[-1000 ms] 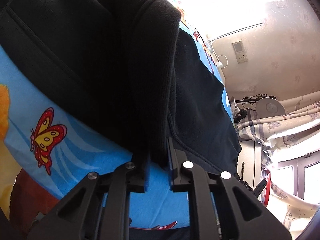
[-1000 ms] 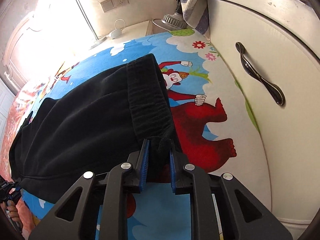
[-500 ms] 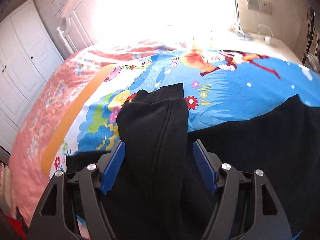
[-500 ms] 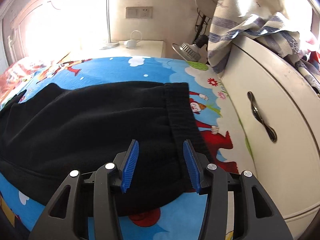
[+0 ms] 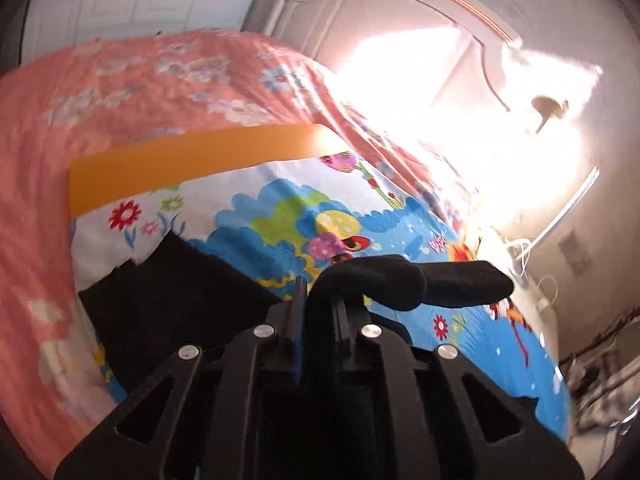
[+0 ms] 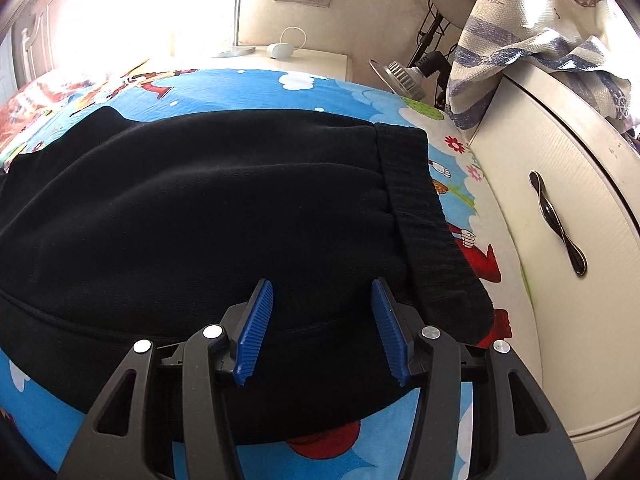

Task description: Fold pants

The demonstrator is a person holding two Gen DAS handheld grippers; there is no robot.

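Observation:
Black pants (image 6: 220, 200) lie spread on the cartoon bedsheet (image 6: 240, 80), with the ribbed waistband (image 6: 420, 208) at the right. My right gripper (image 6: 320, 292) hovers over the pants near the waistband. Its jaws are opening, and nothing is between the blue pads (image 6: 256, 320). In the left wrist view, my left gripper (image 5: 320, 300) is closing on a bunch of the pants' fabric. The two leg ends (image 5: 400, 280) stick up and fold over to the right above the fingers. More of the pants (image 5: 180, 292) lies below on the sheet.
A cream cabinet (image 6: 560, 200) with a dark handle (image 6: 556, 224) stands right against the bed's right side, with a striped cloth (image 6: 520, 40) draped on top. A nightstand (image 6: 304, 56) and a small fan (image 6: 396, 76) are at the back. A pink floral quilt (image 5: 120, 92) covers the far bed.
The left gripper let go of the pants, opened wide over a leg, then shut on the leg ends and lifted them. The right gripper released the waistband and spread open above the pants.

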